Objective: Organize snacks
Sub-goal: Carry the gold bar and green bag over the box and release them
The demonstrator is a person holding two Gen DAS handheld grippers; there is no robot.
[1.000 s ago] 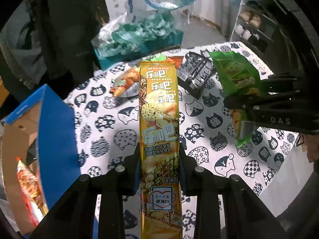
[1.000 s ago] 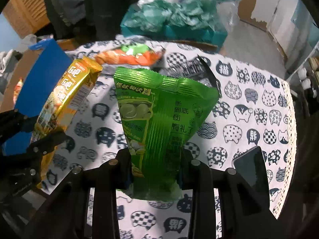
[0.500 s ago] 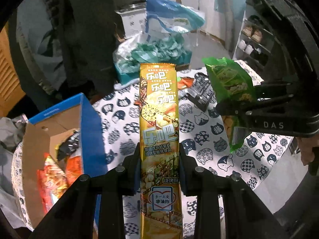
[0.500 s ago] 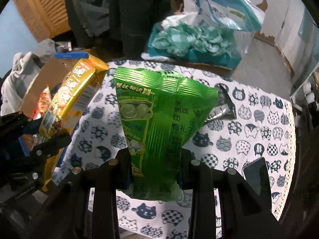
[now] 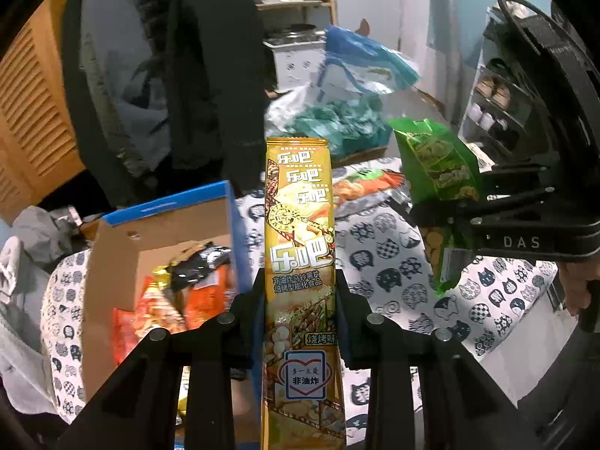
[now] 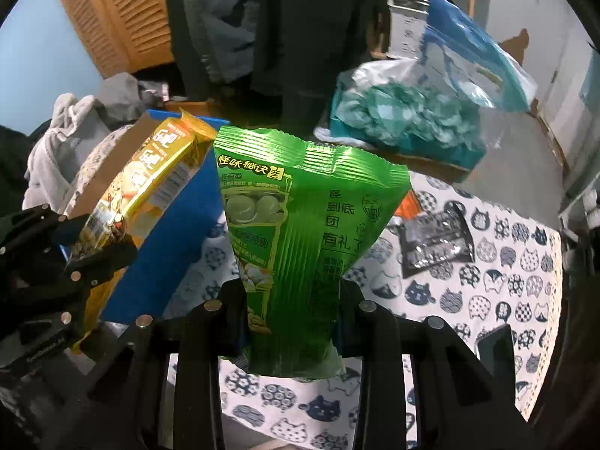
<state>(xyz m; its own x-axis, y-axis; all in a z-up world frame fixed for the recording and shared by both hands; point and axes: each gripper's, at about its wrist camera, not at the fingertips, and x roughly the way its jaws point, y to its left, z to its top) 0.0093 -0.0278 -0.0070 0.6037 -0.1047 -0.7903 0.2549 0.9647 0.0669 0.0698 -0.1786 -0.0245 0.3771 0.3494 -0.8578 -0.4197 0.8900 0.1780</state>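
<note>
Your left gripper (image 5: 299,296) clamps the gold pack (image 5: 300,232) lengthwise; the box (image 5: 157,232) lies lower left. Your right gripper (image 6: 292,311) pinches the green bag (image 6: 300,232), farther off.

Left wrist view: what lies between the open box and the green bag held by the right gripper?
The tall gold snack pack, clamped upright in the left gripper, stands between the box and the green bag. Behind it lies cat-print tablecloth with an orange packet.

Gold snack pack (image 5: 300,247), green snack bag (image 6: 300,247), blue-sided box (image 5: 236,225), cat-print tablecloth (image 6: 506,273)
</note>
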